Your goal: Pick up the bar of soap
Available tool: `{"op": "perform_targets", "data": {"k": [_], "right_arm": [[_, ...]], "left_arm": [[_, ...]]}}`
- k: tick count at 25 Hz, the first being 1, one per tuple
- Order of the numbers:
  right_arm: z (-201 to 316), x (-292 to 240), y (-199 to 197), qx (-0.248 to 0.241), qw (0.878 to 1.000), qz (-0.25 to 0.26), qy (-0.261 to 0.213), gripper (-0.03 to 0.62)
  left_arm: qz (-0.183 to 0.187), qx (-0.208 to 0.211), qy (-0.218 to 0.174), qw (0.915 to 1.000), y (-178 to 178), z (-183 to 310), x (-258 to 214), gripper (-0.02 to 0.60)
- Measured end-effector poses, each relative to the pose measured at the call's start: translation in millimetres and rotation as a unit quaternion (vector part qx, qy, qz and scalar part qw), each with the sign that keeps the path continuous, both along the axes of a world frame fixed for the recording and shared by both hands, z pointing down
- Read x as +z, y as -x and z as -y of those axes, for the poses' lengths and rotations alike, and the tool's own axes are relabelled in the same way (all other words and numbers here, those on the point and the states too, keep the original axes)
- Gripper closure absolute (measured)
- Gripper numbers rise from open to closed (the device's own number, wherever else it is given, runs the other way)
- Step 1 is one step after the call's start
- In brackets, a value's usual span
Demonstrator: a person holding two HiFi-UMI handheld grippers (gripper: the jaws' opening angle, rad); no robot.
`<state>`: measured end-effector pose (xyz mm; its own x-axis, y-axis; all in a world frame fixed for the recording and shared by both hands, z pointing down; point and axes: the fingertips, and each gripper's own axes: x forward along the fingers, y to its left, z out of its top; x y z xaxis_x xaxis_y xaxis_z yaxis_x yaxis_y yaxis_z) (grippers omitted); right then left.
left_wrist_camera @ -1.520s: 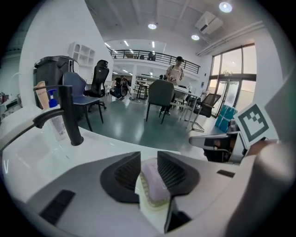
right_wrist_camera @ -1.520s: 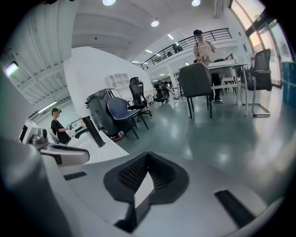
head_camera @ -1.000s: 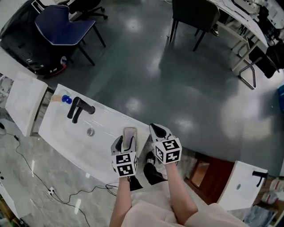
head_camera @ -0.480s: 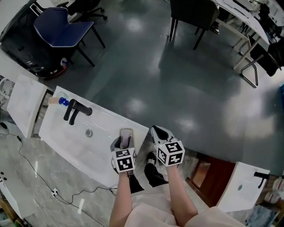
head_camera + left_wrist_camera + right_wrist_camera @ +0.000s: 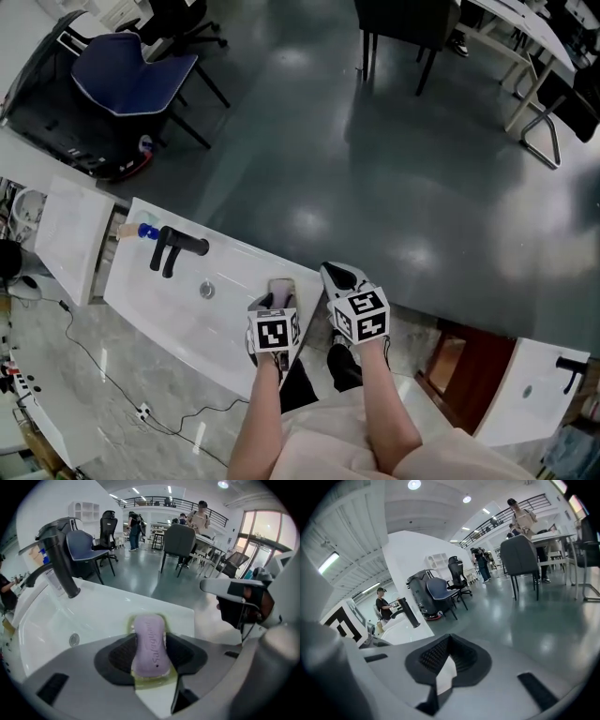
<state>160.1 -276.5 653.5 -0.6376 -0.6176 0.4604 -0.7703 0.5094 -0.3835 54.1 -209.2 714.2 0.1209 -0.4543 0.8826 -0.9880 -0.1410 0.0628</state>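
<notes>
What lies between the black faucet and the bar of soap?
Only the white basin with its round metal drain lies between the faucet and the bar of soap. The head view shows this best.

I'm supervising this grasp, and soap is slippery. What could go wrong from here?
1. The left tongs grip the bar of soap by its smooth, rounded sides, so it may squirt out on lifting.
2. The soap dish under it might stick to it, rise too, then drop.
3. Both sit near the sink edge, so a slip could reach the floor.
</notes>
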Motion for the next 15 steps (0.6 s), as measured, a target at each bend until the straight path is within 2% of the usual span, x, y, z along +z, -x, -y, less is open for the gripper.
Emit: {"op": "perform_targets", "data": {"k": [4,10,14,15], "right_arm": [[2,-1,20,-0.037,0.999,-0.007,0.000,0.588],[7,0,28,-0.043,0.999,0.013,0.008,0.588],[10,0,27,-0.028,0.998,0.057,0.020,0.588],[11,0,26,-0.025,0.997,0.063,0.021,0.588]], "left_arm": [[0.001,0.031,0.053,0.9981,-2,-1,5,0.376],[-0.001,0.055,0.130,0.9899,-4,-3,8,0.383],[0.015,0.068,0.144,0.9871,3,4,6,0.387],[0.009,0.068,0.145,0.9870,1,3,6,0.388]]}}
